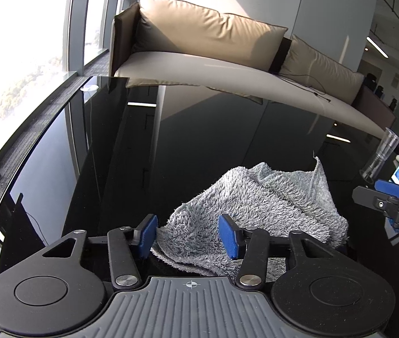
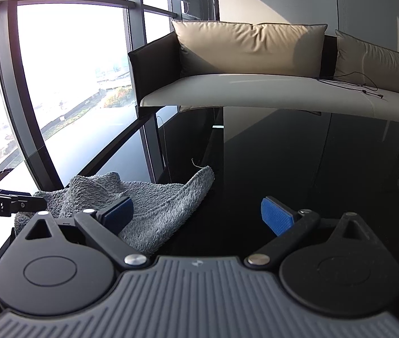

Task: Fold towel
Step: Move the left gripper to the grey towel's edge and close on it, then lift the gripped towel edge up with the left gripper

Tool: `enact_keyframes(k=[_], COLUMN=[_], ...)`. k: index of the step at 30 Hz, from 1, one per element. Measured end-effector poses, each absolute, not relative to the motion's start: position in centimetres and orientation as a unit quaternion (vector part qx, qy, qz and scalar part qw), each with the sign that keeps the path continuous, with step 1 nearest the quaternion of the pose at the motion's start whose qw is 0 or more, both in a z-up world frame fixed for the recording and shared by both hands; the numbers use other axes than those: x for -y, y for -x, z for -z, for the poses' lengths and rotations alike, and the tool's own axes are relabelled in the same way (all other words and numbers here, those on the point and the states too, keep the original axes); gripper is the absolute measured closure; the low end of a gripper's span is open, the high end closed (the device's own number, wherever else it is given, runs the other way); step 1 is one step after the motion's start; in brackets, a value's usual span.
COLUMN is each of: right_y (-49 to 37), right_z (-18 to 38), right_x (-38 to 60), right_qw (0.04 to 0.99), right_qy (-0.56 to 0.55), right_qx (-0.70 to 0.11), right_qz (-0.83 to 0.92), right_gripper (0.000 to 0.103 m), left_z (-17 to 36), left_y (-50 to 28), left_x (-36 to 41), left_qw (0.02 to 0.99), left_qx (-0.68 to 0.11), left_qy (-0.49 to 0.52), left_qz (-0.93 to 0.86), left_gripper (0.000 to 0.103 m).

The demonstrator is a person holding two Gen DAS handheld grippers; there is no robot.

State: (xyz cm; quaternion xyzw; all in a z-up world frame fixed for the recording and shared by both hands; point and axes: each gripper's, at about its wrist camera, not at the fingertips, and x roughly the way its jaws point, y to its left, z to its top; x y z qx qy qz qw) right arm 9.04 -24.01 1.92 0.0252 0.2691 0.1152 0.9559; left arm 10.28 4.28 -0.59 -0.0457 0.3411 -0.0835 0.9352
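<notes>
- On the glossy black table the grey towel lies crumpled, one corner peaked up
- Left gripper stands with jaws apart around the towel's near edge; right gripper is spread wide, gripping nothing
- Best bet: pinch two neighbouring corners, lift, and spread it flat before folding
- Beyond the table: a beige sofa and tall windows

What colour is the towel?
Grey, fluffy towel; shows best in the left wrist view.
</notes>
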Motion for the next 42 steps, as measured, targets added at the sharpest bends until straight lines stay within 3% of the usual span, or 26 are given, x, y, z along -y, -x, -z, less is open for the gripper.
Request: enact_keyframes(k=[4, 5, 13, 23, 25, 27, 29, 30, 42], right_y=[-8.9, -8.9, -9.2, -9.5, -9.5, -9.5, -9.5, -9.5, -9.6], right_z=[-1.8, -1.8, -1.6, -1.4, -1.4, -1.4, -1.3, -1.3, -1.1], right_x=[23.8, 23.7, 23.5, 23.4, 23.4, 23.4, 23.3, 23.3, 23.1], right_qw=[0.956, 0.956, 0.955, 0.955, 0.955, 0.955, 0.955, 0.955, 0.954], right_qy=[-0.024, -0.024, -0.021, -0.019, -0.020, -0.020, -0.020, -0.020, -0.018], right_qx=[-0.269, -0.270, -0.272, -0.275, -0.275, -0.274, -0.274, -0.274, -0.276], right_qz=[-0.115, -0.115, -0.111, -0.111, -0.110, -0.110, -0.111, -0.111, -0.112], right_gripper=[0.004, 0.004, 0.004, 0.004, 0.004, 0.004, 0.004, 0.004, 0.004], left_z=[0.6, 0.3, 0.0, -0.2, -0.3, -0.3, -0.3, -0.3, 0.9], left_y=[-10.4, -10.2, -9.9, -9.6, -9.5, -9.5, -9.4, -9.4, -10.3], left_x=[-4.1, -4.4, -4.0, -3.6, -3.5, -3.4, -3.3, -3.2, -3.4], left_qw=[0.936, 0.933, 0.935, 0.937, 0.938, 0.938, 0.938, 0.938, 0.937], left_qx=[-0.340, -0.344, -0.337, -0.333, -0.333, -0.332, -0.332, -0.332, -0.339], left_qy=[0.043, 0.047, 0.047, 0.017, 0.009, 0.002, -0.006, -0.010, 0.001], left_qz=[0.086, 0.092, 0.101, 0.101, 0.100, 0.100, 0.099, 0.099, 0.085], left_gripper=[0.071, 0.079, 0.096, 0.102, 0.100, 0.089, 0.061, 0.059, 0.062])
